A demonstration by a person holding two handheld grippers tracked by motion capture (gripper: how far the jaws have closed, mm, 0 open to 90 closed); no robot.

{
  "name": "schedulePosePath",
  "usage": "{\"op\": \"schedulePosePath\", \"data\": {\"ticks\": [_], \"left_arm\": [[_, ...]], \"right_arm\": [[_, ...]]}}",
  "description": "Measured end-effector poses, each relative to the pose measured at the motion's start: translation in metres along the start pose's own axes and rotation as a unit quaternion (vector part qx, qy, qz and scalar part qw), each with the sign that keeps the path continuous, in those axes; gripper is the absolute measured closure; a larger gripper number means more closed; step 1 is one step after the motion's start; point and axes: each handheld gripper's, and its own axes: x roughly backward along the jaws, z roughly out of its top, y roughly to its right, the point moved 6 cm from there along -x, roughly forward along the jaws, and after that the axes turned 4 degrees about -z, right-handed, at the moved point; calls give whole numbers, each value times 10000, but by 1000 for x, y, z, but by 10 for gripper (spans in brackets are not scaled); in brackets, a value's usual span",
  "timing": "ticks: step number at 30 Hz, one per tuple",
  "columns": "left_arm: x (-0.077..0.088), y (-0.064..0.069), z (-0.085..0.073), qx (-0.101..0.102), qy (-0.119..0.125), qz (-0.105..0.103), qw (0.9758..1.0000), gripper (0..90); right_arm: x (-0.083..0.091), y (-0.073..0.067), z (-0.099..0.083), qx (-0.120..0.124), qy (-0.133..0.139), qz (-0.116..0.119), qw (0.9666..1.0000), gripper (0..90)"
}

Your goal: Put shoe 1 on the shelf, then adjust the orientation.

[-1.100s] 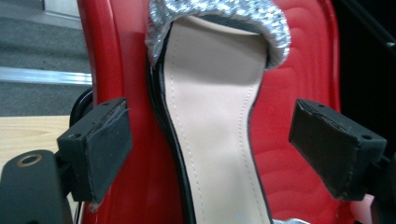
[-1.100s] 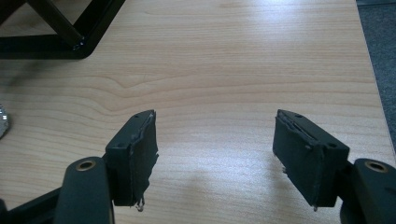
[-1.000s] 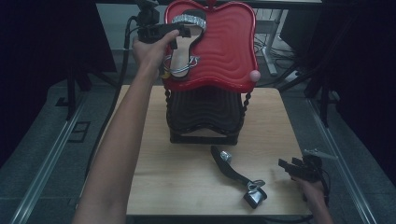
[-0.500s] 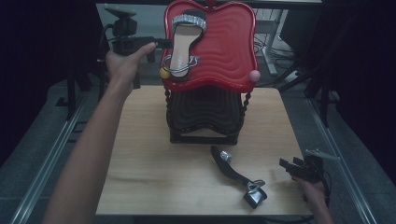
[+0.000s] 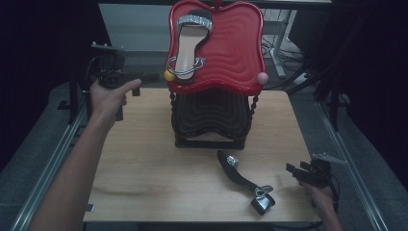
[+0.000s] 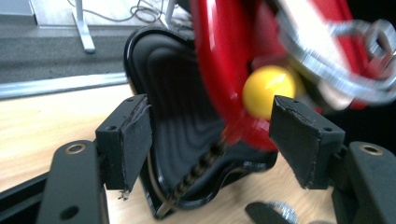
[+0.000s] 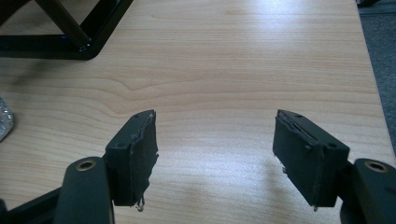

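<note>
I am holding my left gripper (image 5: 137, 76) out past the left edge of the wooden table (image 5: 144, 159), level with the red shelf (image 5: 231, 43) of the shoe rack, its jaws spread with nothing between them, though they have just been closing a little. In the left gripper view the yellow ball (image 6: 271, 88) at the shelf's corner is sitting in the gap of the jaws, farther off; the picture is blurred there, so I think it is untouched. The sandal on the shelf (image 5: 190, 41) is lying heel toward me against the red surface, its silver straps near that ball. My right gripper (image 5: 300, 172) is resting low at the table's near right corner, jaws wide apart over bare wood, gripping nothing. The second sandal (image 5: 243, 180) is lying on the table just to its left, in front of the black lower shelf (image 5: 211, 115). Bare board is lying open to the left of the rack and along the near edge.
</note>
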Motion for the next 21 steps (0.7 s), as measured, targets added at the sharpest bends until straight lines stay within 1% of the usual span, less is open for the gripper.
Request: {"op": "schedulePosePath", "data": {"ticks": [2, 3, 5, 8, 10, 11, 12, 16, 17, 19, 20, 21], "left_arm": [[0, -2, -3, -16, -24, -2, 10000, 307], [1, -4, -5, -26, -31, 30, 10000, 307], [2, -5, -8, -10, -28, 23, 10000, 312], [4, -5, -10, -46, 1, 11, 10000, 314], [5, -3, -12, -65, 4, -25, 10000, 313], [5, -3, -13, -75, -11, -31, 10000, 312], [5, -2, -14, -87, -22, -35, 10000, 310], [9, -1, -19, -173, -3, -8, 9999, 309], [9, -1, -21, -178, -3, 8, 9998, 311], [8, -2, -26, -225, -60, 49, 9997, 310], [7, -2, -29, -212, -82, 37, 9997, 311], [7, -3, -31, -209, -95, 23, 9997, 312]], "right_arm": [[0, -1, 1, 28, 16, 23, 10000, 311], [0, -1, 1, 28, 16, 23, 10000, 311], [1, -3, 2, 33, 20, 34, 10000, 316], [2, -6, 4, 84, 79, 62, 9999, 345], [5, -9, 7, 153, 98, 124, 9998, 418], [7, -12, 10, 208, 109, 197, 9995, 489], [8, -15, 12, 249, 112, 238, 9993, 524], [15, -28, 18, 582, 67, 474, 9972, 677], [17, -34, 19, 668, 7, 583, 9961, 723], [20, -42, 20, 787, -127, 724, 9942, 790], [21, -47, 22, 897, -195, 794, 9926, 824], [22, -53, 24, 1072, -285, 872, 9900, 860]]}}
